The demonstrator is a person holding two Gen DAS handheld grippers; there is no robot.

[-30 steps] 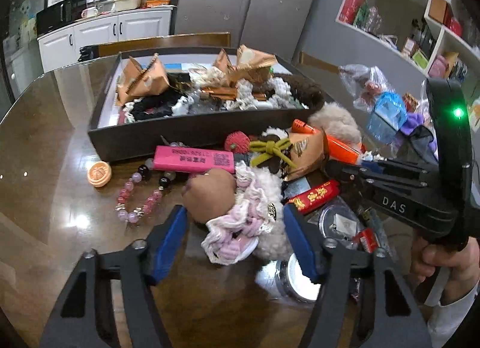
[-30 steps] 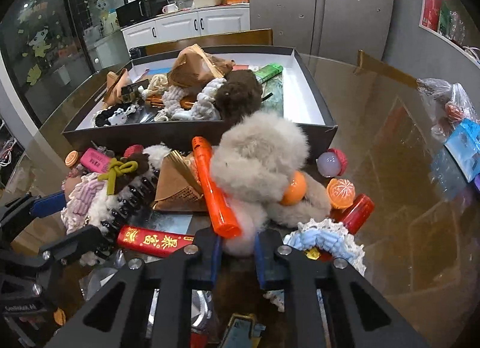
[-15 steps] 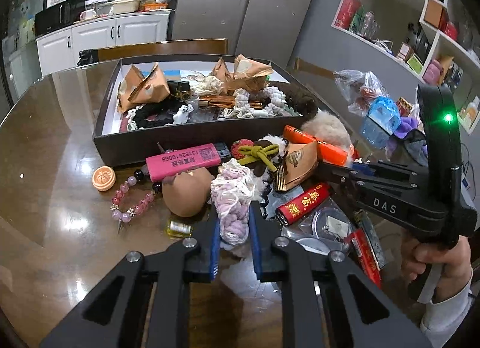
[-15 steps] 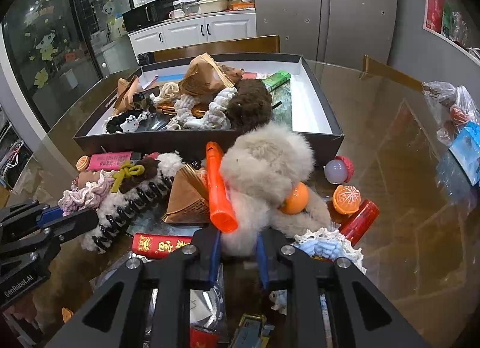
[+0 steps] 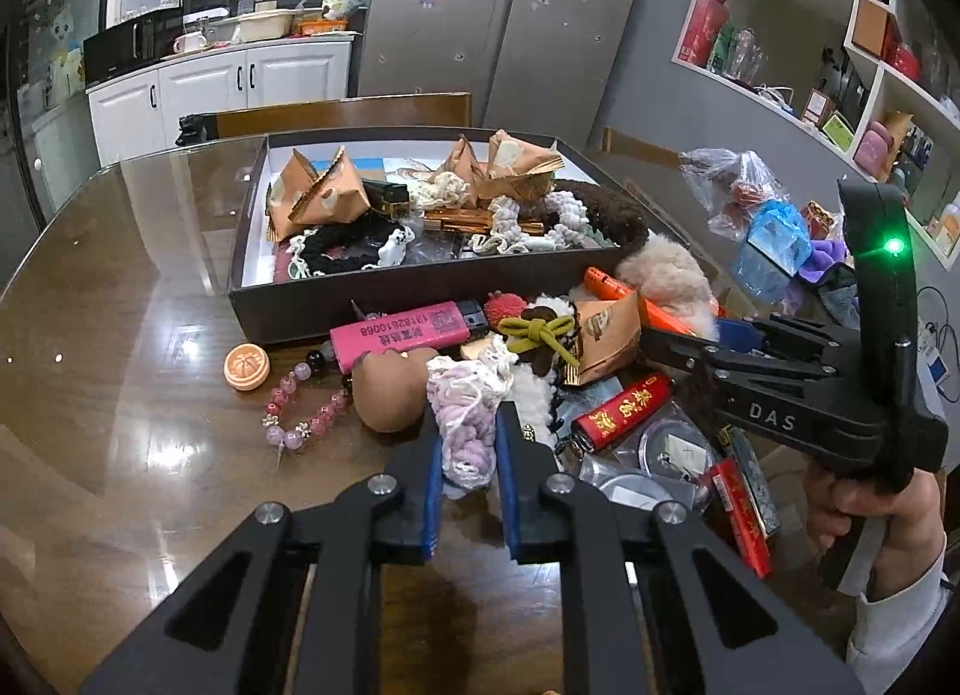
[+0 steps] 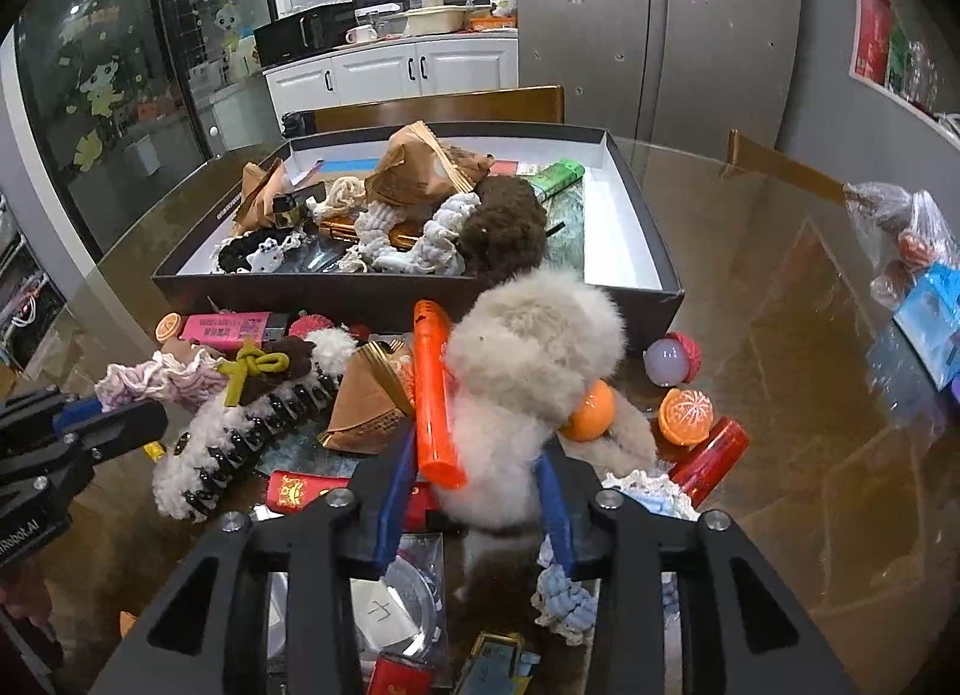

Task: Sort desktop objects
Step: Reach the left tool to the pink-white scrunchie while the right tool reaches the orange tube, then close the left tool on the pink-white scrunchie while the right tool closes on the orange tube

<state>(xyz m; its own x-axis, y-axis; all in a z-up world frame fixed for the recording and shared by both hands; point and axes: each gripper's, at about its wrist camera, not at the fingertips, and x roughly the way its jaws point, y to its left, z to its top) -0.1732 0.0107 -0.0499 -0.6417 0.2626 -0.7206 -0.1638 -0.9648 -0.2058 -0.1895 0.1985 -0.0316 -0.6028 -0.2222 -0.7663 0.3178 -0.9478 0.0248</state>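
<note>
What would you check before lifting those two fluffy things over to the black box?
1. Left gripper shut on the pink-and-white knitted scrunchie: ok.
2. Right gripper around the beige fluffy plush: ok, though the jaws look wider than the left's; grip firmness cannot tell.
3. Orange plastic tube leaning against the plush, may get dragged along: not ok.
4. Free room in the black cardboard box, bare white floor at its right end: ok.
5. The two grippers apart from each other: ok.

box point(image 5: 384, 299) behind clutter (lighter point(image 5: 399, 333) in front)
</note>
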